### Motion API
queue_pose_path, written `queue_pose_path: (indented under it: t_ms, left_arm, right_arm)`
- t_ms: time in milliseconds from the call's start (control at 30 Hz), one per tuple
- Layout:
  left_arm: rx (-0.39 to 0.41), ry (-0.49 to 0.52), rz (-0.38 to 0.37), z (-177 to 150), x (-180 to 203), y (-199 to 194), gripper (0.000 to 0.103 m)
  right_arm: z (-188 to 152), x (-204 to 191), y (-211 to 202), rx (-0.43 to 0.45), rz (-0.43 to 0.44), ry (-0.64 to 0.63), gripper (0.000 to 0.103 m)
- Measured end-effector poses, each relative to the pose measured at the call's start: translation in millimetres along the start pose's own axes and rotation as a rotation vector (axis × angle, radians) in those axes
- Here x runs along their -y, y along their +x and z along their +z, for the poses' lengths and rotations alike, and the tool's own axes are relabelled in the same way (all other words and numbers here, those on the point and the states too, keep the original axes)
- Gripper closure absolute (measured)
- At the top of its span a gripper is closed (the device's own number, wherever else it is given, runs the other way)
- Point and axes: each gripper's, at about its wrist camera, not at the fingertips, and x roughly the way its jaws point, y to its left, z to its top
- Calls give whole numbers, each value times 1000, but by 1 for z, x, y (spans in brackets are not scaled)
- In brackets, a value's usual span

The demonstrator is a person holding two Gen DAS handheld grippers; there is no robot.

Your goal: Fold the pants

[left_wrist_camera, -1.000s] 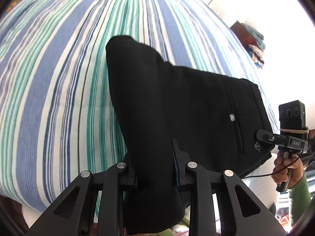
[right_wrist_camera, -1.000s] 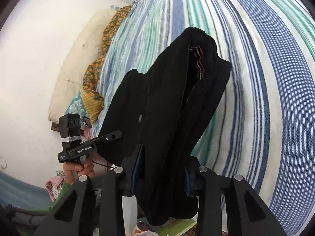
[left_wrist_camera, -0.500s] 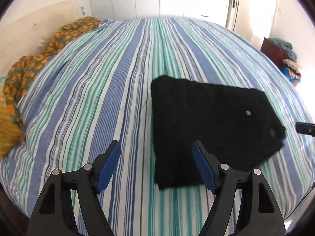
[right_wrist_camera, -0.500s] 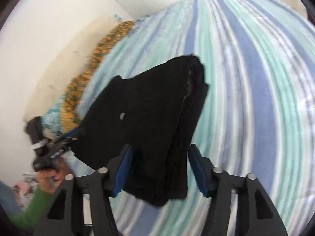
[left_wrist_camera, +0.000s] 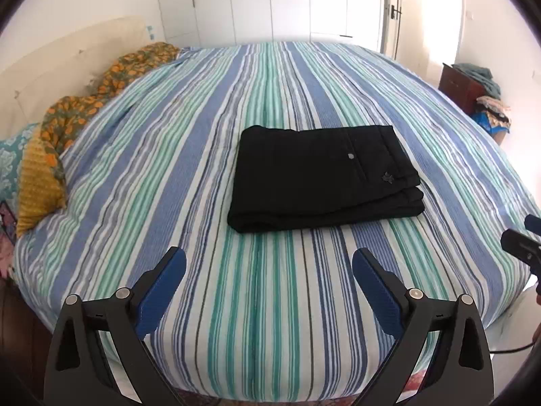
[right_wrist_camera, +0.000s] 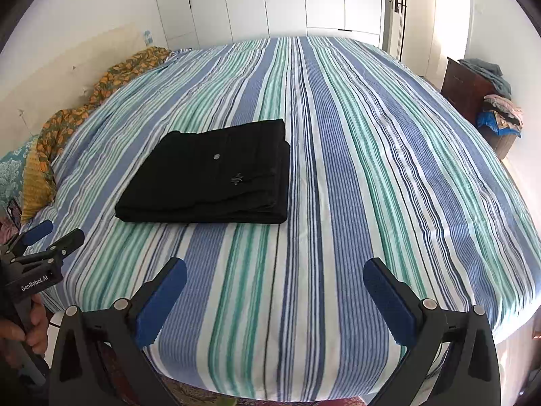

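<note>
The black pants point(left_wrist_camera: 324, 176) lie folded in a flat rectangle on the striped bed point(left_wrist_camera: 236, 304); they also show in the right wrist view point(right_wrist_camera: 213, 179), left of centre. My left gripper point(left_wrist_camera: 268, 264) is open and empty, held back over the bed's near edge, well short of the pants. My right gripper point(right_wrist_camera: 275, 275) is open and empty too, near the front edge and to the right of the pants. The left gripper also shows at the left edge of the right wrist view point(right_wrist_camera: 40, 240), held in a hand.
An orange patterned cloth and pillows point(left_wrist_camera: 67, 125) lie along the bed's left side by the headboard. A dark wooden cabinet with piled clothes point(left_wrist_camera: 473, 91) stands at the right. White wardrobe doors point(left_wrist_camera: 287, 3) are behind the bed.
Both grippers have let go of the pants and opened. They pulled back toward the near edge; the pants now lie flat and folded on the bed.
</note>
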Motion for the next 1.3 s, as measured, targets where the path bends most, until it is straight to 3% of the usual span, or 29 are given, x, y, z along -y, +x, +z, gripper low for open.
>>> queue_pose_path:
  t_ms: [267,433,533,667,1300]
  left_arm:
    - [10,-55,-14,-5,-7,-22,4]
    - [34,0,47,-7,-1,-33,4]
    - [25,14,42,-7,0,-36,4]
    - [-9,-2,19,-7,0,-34,3]
    - [-43,3,59,-13,7,-31,1]
  right_arm:
    - [-7,-28,-33,57,-24,-41,0]
    - [-15,-39,-45,81,-59,-70,0]
    - [-19,-46,-50,90,-65,-90,0]
    - [-24,-54,-52,92,-73,-119,0]
    - [-28,-62,-43,72,-74,-130,0]
